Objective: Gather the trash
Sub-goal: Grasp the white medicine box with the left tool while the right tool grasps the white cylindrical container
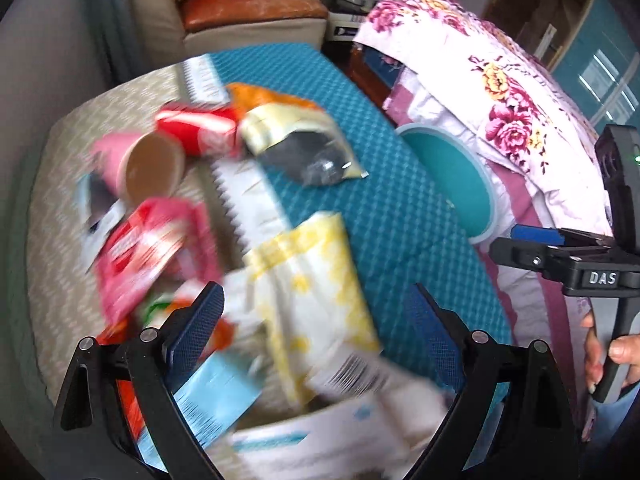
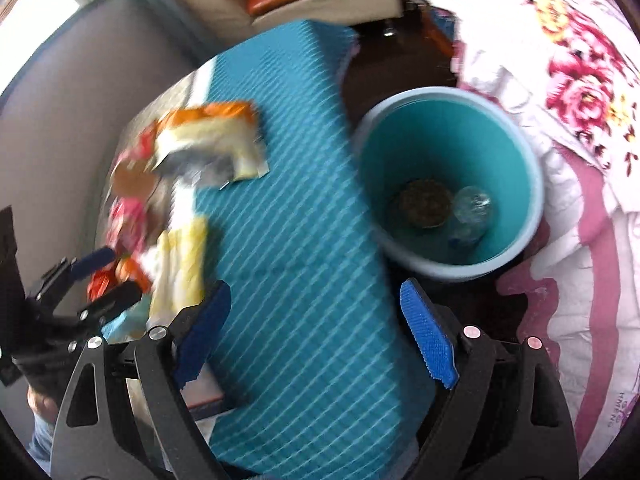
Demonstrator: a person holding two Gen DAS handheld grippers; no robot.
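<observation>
A heap of trash lies on a teal mat (image 1: pixel 392 216): a red can (image 1: pixel 196 128), a pink cup (image 1: pixel 152 164), an orange and cream bag (image 1: pixel 296 136), a red wrapper (image 1: pixel 148 248) and a yellow-white wrapper (image 1: pixel 316 280). My left gripper (image 1: pixel 316 300) hangs open over the yellow-white wrapper, its pads clear of it on both sides. My right gripper (image 2: pixel 316 292) is open above bare mat with nothing between its fingers. Just right of it stands the teal bin (image 2: pixel 440 140), holding a brown round thing (image 2: pixel 424 204) and a clear bottle (image 2: pixel 470 210). Both views are motion-blurred.
A flowered quilt (image 2: pixel 580 92) drapes close behind and beside the bin. A light blue packet (image 1: pixel 216 392) and a white packet (image 1: pixel 320 440) lie near my left gripper. A beige rug (image 1: pixel 60 184) lies left of the mat. A sofa (image 1: pixel 248 12) stands beyond.
</observation>
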